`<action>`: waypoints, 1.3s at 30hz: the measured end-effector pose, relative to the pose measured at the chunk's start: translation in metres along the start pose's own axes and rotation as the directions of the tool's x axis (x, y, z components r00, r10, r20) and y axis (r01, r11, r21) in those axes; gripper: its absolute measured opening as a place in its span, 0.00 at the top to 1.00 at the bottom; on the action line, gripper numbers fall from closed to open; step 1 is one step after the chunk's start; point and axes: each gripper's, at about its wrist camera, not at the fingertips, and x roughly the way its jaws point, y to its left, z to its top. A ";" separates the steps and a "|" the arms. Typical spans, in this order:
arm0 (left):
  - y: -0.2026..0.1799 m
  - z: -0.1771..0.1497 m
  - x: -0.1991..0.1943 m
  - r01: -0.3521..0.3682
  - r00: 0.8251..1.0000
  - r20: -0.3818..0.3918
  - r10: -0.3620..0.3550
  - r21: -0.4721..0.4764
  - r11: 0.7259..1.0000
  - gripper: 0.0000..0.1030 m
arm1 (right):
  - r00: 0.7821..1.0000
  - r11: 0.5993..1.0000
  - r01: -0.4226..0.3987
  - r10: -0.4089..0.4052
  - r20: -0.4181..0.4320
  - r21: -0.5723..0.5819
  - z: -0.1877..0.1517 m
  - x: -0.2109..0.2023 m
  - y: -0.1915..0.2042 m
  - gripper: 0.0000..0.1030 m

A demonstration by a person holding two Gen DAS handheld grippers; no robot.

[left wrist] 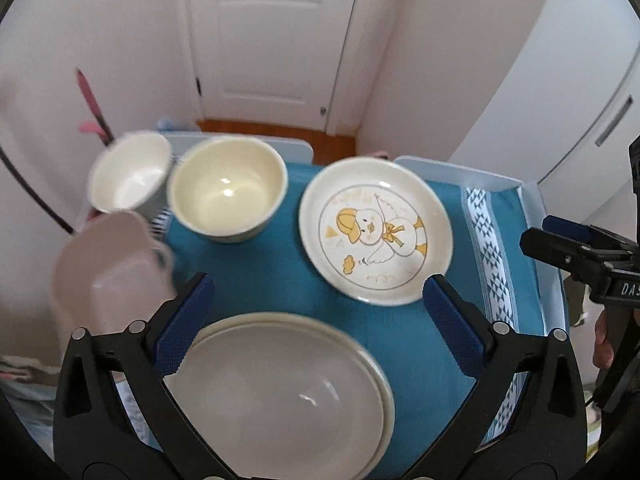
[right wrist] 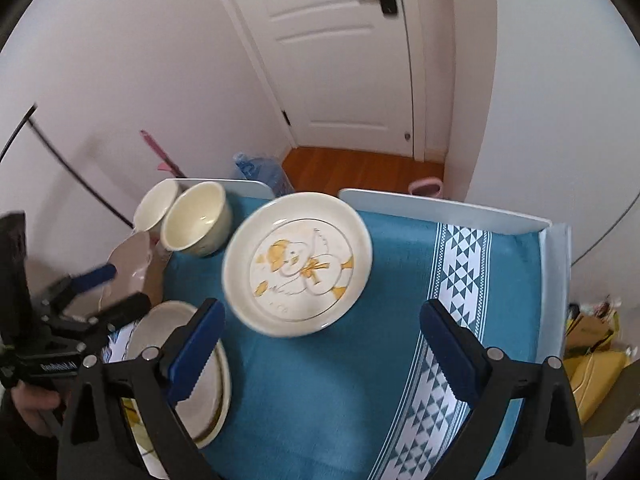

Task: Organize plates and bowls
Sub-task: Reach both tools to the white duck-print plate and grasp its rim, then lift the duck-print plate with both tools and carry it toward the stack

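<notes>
The left gripper (left wrist: 318, 300) hovered above the near left part of the table, its blue-padded jaws spread wide and holding nothing. Between and below them lay the grey plate (left wrist: 276, 392), stacked on a cream plate whose rim showed around its right side; the stack sat near the table's front left corner. From the right wrist view the same left gripper (right wrist: 116, 284) stood at the left edge, clear of the dishes, with a hand partly visible below it.

The right gripper (right wrist: 322, 324) was also fully open and empty, poised over the middle of the blue tablecloth (right wrist: 320, 400). Its left finger overlapped the grey plate stack (right wrist: 160, 332) in view, though whether it touched could not be told. In the left wrist view the right gripper (left wrist: 560, 240) appeared beyond the table's right edge.

The duck plate (left wrist: 376, 232), cream with a yellow cartoon duck and a thin ring, lay flat near the centre of the table, toward the far edge, apart from the other dishes. To its left, near the far left corner, stood a cream bowl (left wrist: 228, 190), upright. Just beside it at the left edge was a white bowl (left wrist: 130, 172), tilted toward the camera, and nearer along that edge a pinkish dish (left wrist: 112, 268), blurred and also tilted; what supported these two could not be made out.

A patterned white band (right wrist: 456, 288) ran across the cloth near the right edge. A raised pale rim (right wrist: 444, 208) bordered the table's far and right sides. Beyond stood a white door (right wrist: 340, 60).
</notes>
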 end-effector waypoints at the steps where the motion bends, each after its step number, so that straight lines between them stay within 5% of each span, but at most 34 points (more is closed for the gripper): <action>1: 0.001 0.000 0.012 0.005 1.000 -0.021 -0.005 -0.010 1.000 0.04 | 1.000 1.000 0.013 -0.013 -0.021 0.014 0.001 0.010 -0.005 0.06; 4: 0.009 0.002 0.050 0.024 0.995 -0.101 -0.029 -0.047 0.999 0.24 | 0.996 0.998 -0.004 0.009 -0.084 0.056 0.005 0.041 -0.022 0.06; 6: 0.013 0.003 0.071 0.029 0.989 -0.143 -0.038 -0.063 0.998 0.29 | 0.994 0.997 -0.021 0.029 -0.106 0.079 0.006 0.060 -0.031 0.08; 11: 0.019 0.007 0.103 0.035 0.981 -0.187 -0.047 -0.066 0.997 0.49 | 0.986 0.994 -0.065 0.078 -0.147 0.092 0.007 0.102 -0.040 0.41; 17: 0.022 0.010 0.124 0.051 0.973 -0.224 -0.063 -0.062 0.997 0.65 | 0.984 0.992 -0.103 0.112 -0.139 0.074 0.006 0.121 -0.040 0.66; 22: 0.021 0.009 0.125 0.068 0.974 -0.213 -0.080 -0.061 0.996 0.81 | 0.985 0.992 -0.117 0.122 -0.119 0.048 0.002 0.125 -0.036 0.71; 26: 0.023 0.008 0.120 0.068 0.975 -0.205 -0.080 -0.063 0.996 0.80 | 0.987 0.993 -0.108 0.113 -0.111 0.052 -0.001 0.129 -0.037 0.79; 39: -0.002 0.015 0.099 0.040 0.990 -0.139 -0.033 0.047 0.998 0.81 | 0.993 0.995 -0.089 0.092 -0.076 0.041 -0.005 0.113 -0.039 0.80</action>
